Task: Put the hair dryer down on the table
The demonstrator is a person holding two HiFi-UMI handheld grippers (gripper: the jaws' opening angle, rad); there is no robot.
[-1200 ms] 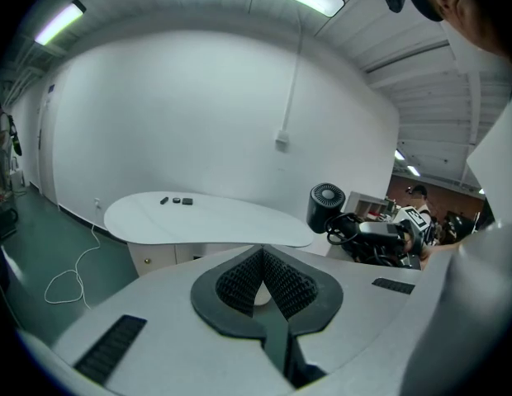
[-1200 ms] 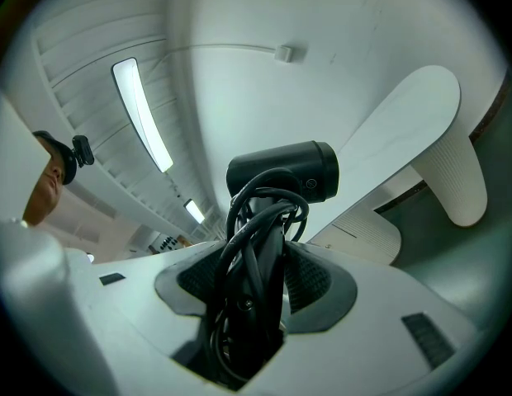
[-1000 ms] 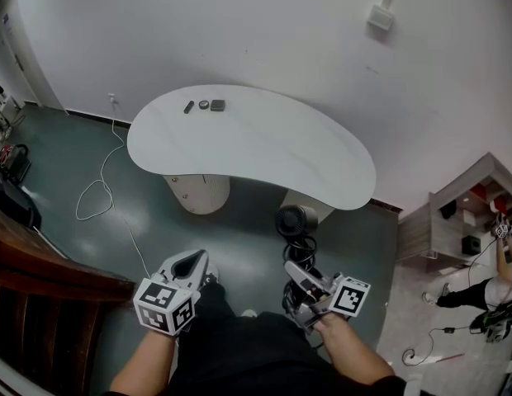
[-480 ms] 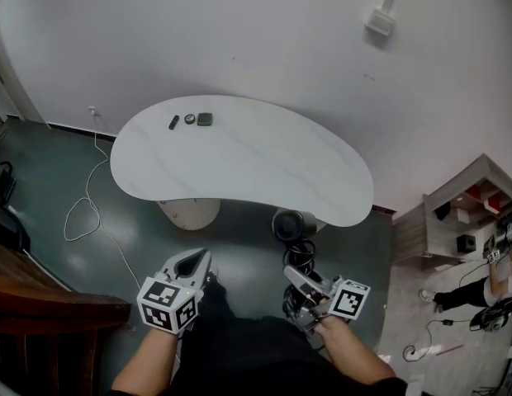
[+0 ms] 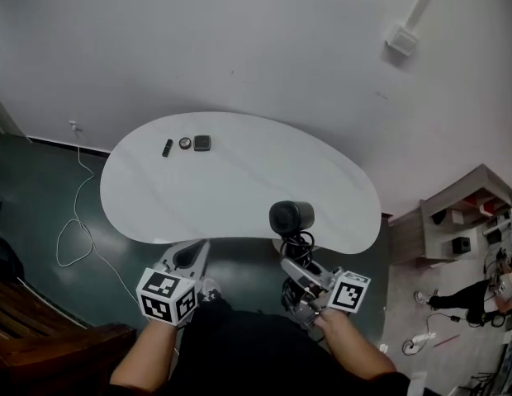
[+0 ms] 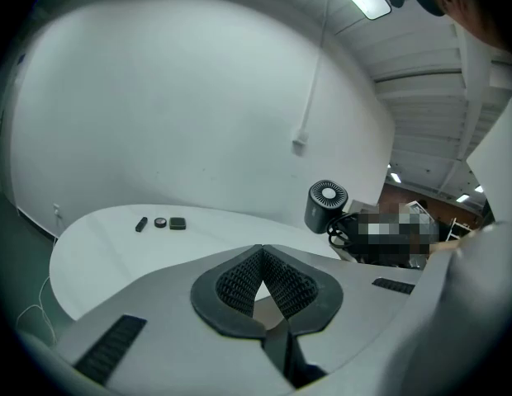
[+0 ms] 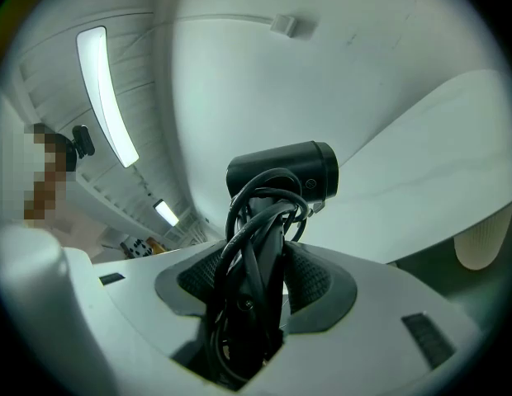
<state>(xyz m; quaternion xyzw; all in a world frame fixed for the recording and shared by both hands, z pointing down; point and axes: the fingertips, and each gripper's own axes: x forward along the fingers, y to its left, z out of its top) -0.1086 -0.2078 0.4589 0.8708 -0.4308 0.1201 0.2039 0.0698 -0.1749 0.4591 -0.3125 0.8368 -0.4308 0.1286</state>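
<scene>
A black hair dryer (image 5: 291, 217) with its cord wound round the handle stands upright in my right gripper (image 5: 299, 275), which is shut on the handle. In the right gripper view the dryer (image 7: 281, 176) rises between the pads, its barrel above the white table (image 7: 438, 180). In the head view its barrel hangs over the near edge of the kidney-shaped table (image 5: 239, 188). My left gripper (image 5: 192, 254) is held low at the left, shut and empty; its tips (image 6: 262, 250) meet. The dryer (image 6: 325, 206) also shows to the right in the left gripper view.
Three small dark items (image 5: 185, 143) lie at the table's far left. A white cable (image 5: 74, 229) loops on the green floor at the left. Dark wooden furniture (image 5: 41, 337) sits at the bottom left, and a shelf unit (image 5: 462, 229) at the right, with a person (image 5: 479, 291) beyond it.
The table has come nearer. The dryer's barrel, earlier over the floor in front of the table, is over its near edge. Both grippers keep the same state.
</scene>
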